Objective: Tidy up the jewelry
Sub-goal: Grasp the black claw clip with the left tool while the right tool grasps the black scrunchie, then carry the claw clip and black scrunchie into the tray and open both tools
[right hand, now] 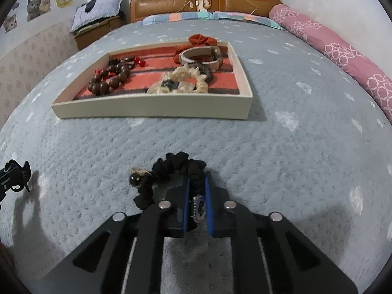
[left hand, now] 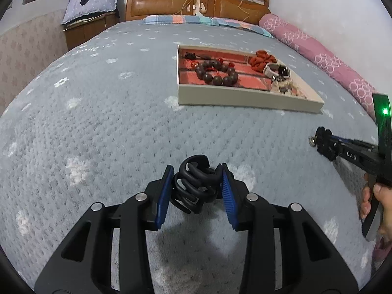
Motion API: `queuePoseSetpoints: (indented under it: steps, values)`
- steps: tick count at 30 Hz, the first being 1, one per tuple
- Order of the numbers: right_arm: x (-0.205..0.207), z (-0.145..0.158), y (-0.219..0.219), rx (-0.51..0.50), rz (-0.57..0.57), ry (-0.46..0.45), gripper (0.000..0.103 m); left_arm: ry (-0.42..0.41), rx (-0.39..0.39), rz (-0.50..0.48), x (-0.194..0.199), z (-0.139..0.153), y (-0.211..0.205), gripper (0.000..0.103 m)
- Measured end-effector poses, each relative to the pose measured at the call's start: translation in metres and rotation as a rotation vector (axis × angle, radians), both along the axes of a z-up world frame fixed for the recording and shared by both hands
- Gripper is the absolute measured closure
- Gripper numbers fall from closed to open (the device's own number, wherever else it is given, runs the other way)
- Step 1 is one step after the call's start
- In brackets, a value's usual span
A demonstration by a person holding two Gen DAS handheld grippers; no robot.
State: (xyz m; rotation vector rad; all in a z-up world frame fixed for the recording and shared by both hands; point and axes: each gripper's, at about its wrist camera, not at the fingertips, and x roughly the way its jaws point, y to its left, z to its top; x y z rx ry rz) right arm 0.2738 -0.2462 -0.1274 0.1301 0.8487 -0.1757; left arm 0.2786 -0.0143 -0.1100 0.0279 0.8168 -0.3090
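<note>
- My left gripper (left hand: 198,191) fills the bottom of the left wrist view: matte black angular arms with long slots cut through them.
- Each of its fingers carries a blue ribbed pad (left hand: 164,197), and four round silver screw heads sit in a row across the arms.
- My right gripper (right hand: 197,202) at the bottom of the right wrist view has the same build: black slotted arms, blue pads, four silver screws.
- At the right edge of the left wrist view I see that gripper side-on, with white letters "DAS" on its black finger and a green light on an upright black plate.
- My right hand (left hand: 382,210) wraps its black handle, lower right.
</note>
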Motion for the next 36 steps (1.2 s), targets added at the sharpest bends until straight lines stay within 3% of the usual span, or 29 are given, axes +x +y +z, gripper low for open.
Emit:
queuePoseSetpoints:
  steps: [9,21,26,36]
  values:
    - [0.005,0.035,-0.007,0.018,-0.002,-0.079,0.091,-0.061,-0.020,0.020,0.022,0.040,-0.015,0.066]
    - [0.065,0.085,-0.014,0.044,0.000,-0.163,0.091,-0.080,-0.021,0.036,0.107,0.066,-0.069,0.066]
    - [0.094,0.079,-0.018,0.066,-0.009,-0.171,0.091,-0.065,-0.012,0.037,0.142,0.053,-0.087,0.066]
    - [0.129,0.026,-0.033,0.072,-0.029,-0.084,0.091,-0.039,0.037,0.053,0.179,0.009,-0.103,0.066]
